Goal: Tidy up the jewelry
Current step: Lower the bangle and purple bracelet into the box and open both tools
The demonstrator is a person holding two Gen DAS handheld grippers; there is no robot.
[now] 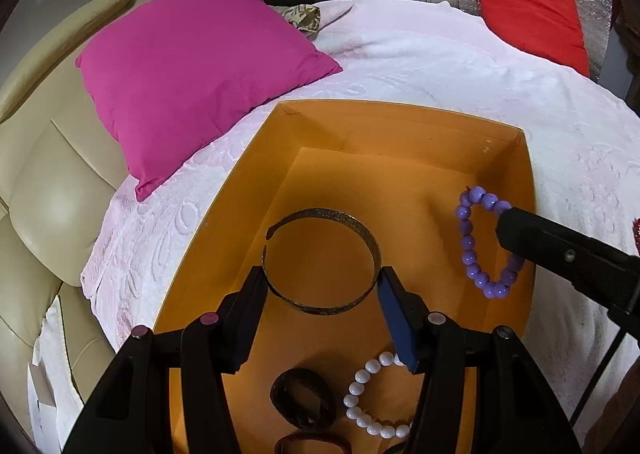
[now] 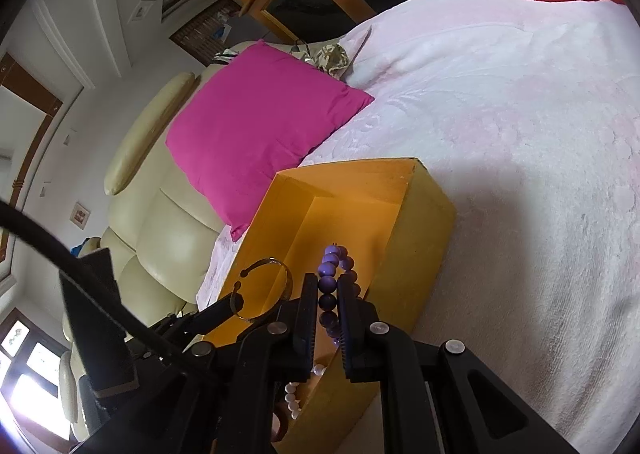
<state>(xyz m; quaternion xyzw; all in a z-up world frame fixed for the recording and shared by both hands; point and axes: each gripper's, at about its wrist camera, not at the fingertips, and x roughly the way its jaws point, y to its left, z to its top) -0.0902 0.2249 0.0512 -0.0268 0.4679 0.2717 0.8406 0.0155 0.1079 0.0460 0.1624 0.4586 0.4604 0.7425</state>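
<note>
An open orange box (image 1: 224, 222) is set on a bed covered with a pale pink bedspread (image 1: 440, 66), and it serves as the collecting place for the jewelry. Both bracelets in hand are held over its interior, so that each would land inside the walls rather than on the bedding when let go.

A metal cuff bangle (image 1: 320, 258) is spanned by the left gripper (image 1: 320, 286): the fingers (image 1: 250, 306) are set about half open and press on opposite sides of the ring, a width dictated by the bangle's own diameter. It is held above the box floor, near the middle, with the gap in the cuff turned away from the fingers so that the grip falls on solid metal.

A purple bead bracelet (image 1: 468, 242) is pinched by the right gripper (image 2: 328, 306), whose fingers are almost fully closed on one side of the loop; the rest hangs freely. In the left wrist view it is seen dangling just inside the box's right wall.

Already laid at the near end of the box are a white bead bracelet (image 1: 362, 398), a dark band (image 1: 302, 398) and a reddish band (image 1: 312, 446), which suggests that the far end is being kept for the two pieces now carried. A magenta cushion (image 1: 192, 66) lies beside the box, apart from it.
</note>
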